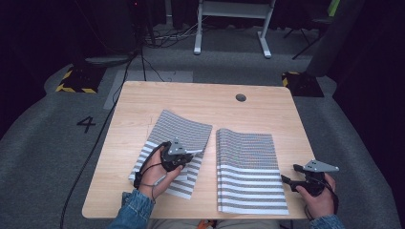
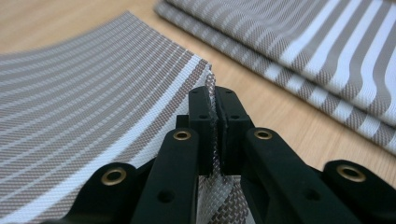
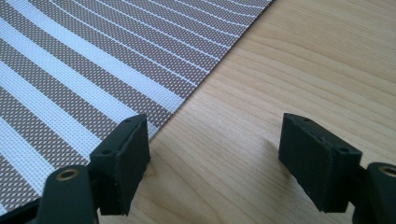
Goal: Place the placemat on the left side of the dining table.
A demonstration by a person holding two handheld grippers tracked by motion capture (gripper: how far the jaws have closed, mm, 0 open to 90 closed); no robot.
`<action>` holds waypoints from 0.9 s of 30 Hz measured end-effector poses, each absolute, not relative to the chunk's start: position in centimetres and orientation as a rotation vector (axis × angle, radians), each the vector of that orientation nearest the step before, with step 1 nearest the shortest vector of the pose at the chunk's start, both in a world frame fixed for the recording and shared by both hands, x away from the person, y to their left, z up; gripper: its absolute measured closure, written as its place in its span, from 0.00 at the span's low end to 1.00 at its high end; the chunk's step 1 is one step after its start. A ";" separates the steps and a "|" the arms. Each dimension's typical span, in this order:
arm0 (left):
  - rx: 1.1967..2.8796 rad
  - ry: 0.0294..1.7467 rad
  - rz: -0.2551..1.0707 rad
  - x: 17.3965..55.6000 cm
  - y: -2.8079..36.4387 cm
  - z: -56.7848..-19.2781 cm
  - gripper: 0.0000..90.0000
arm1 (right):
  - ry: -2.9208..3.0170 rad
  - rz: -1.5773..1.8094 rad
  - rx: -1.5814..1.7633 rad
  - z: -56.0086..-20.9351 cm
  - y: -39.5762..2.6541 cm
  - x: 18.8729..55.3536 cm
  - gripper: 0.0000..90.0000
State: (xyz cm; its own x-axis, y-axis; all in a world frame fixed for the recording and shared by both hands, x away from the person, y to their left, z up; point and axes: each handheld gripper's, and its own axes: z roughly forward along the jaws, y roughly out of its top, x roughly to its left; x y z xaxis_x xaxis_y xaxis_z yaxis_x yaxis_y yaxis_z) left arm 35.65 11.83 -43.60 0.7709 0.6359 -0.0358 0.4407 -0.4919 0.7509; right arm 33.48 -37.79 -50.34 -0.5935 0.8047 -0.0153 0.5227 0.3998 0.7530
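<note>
A single grey-and-white striped placemat (image 1: 179, 126) lies at the table's left middle, its right side curling up off the wood. My left gripper (image 1: 190, 154) is shut on that mat's right edge; in the left gripper view the woven edge (image 2: 211, 88) stands pinched between the closed jaws of the left gripper (image 2: 214, 102). To the right lies a stack of like striped mats (image 1: 248, 167) (image 2: 327, 56). My right gripper (image 1: 292, 174) (image 3: 215, 154) stands open just off the stack's right edge, low over bare wood, with the top mat (image 3: 93, 70) beside its left finger (image 3: 123, 161).
The wooden table (image 1: 191, 95) has a round cable hole (image 1: 240, 98) at the back. Bare wood runs behind both mats and along the right edge. On the grey floor are cables (image 1: 143, 62), a white desk frame (image 1: 234, 28) and a painted number 4 (image 1: 86, 124).
</note>
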 end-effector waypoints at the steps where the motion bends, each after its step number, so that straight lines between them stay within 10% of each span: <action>1: 2.156 0.802 0.333 35.7 12.1 -43.1 0.96 | 2.285 1.027 1.144 -50.3 -37.8 33.5 0.27; 27: 1.912 0.965 0.627 37.9 21.9 -36.8 0.96 | 2.286 1.027 1.142 -50.3 -37.8 33.5 0.27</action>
State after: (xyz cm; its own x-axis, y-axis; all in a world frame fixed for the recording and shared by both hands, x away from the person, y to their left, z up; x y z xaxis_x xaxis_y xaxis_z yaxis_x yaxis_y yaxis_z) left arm 37.93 21.86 -36.80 0.5707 0.8198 0.0467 0.3764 -0.3117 0.8725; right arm 33.48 -37.81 -50.34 -0.5947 0.8038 -0.0159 0.5219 0.4010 0.7529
